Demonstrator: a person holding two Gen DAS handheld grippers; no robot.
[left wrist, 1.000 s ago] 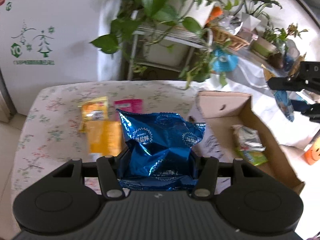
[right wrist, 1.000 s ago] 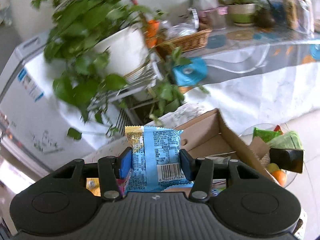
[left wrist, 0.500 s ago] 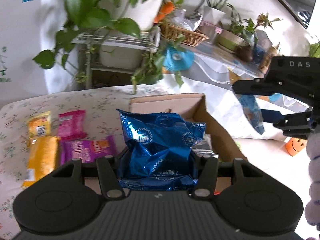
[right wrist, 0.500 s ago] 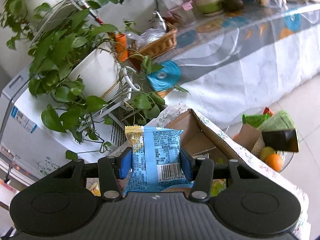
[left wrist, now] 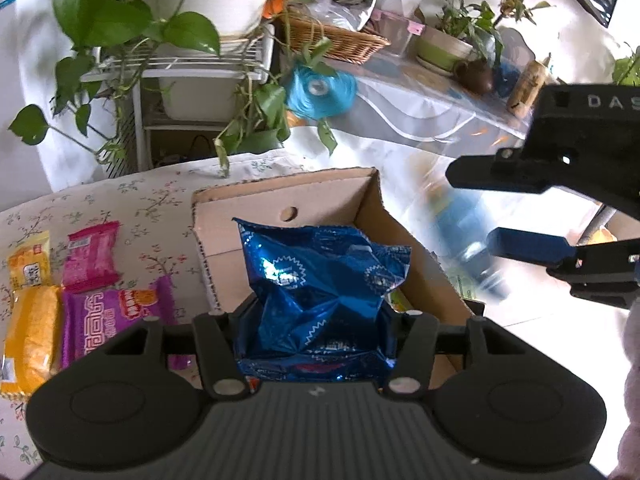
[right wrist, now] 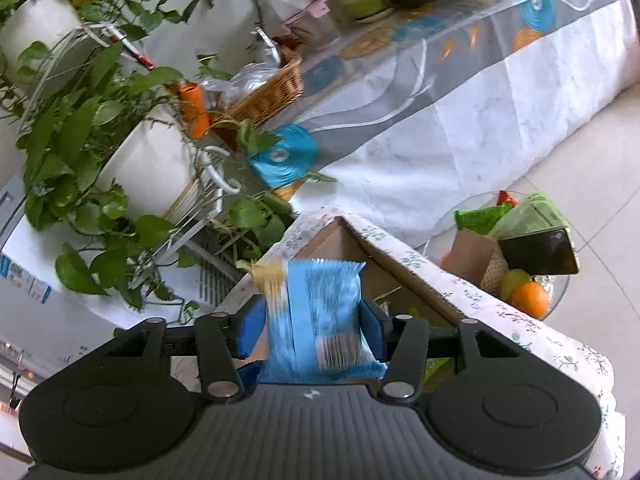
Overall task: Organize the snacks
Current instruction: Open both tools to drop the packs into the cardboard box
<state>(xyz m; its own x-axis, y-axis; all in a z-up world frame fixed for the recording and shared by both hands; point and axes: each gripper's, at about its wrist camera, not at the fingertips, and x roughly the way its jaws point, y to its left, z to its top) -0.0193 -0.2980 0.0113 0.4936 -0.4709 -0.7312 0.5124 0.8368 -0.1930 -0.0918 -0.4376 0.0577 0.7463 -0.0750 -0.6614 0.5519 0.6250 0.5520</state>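
My left gripper (left wrist: 314,312) holds a crumpled dark blue foil bag (left wrist: 320,276) above the open cardboard box (left wrist: 280,196). Its jaws are opening, though the pads still touch the bag's sides. My right gripper (right wrist: 312,320) is over the box's far corner (right wrist: 332,244) with its jaws opening. The light blue packet (right wrist: 320,312) between them is blurred, tilted and clear of the left pad. In the left wrist view the right gripper (left wrist: 472,208) hangs over the box's right wall, and the packet (left wrist: 464,240) is a blur dropping from it.
On the flowered tablecloth left of the box lie a yellow packet (left wrist: 30,264), a pink one (left wrist: 90,256), a purple one (left wrist: 116,320) and an orange one (left wrist: 30,332). Potted plants on a white rack (left wrist: 180,76) stand behind. A glass bowl of fruit (right wrist: 520,288) sits on the floor.
My left gripper carried the dark blue bag rightward from over the table to over the box. The right gripper's jaws parted and the light blue packet slipped down, tilted and blurred.
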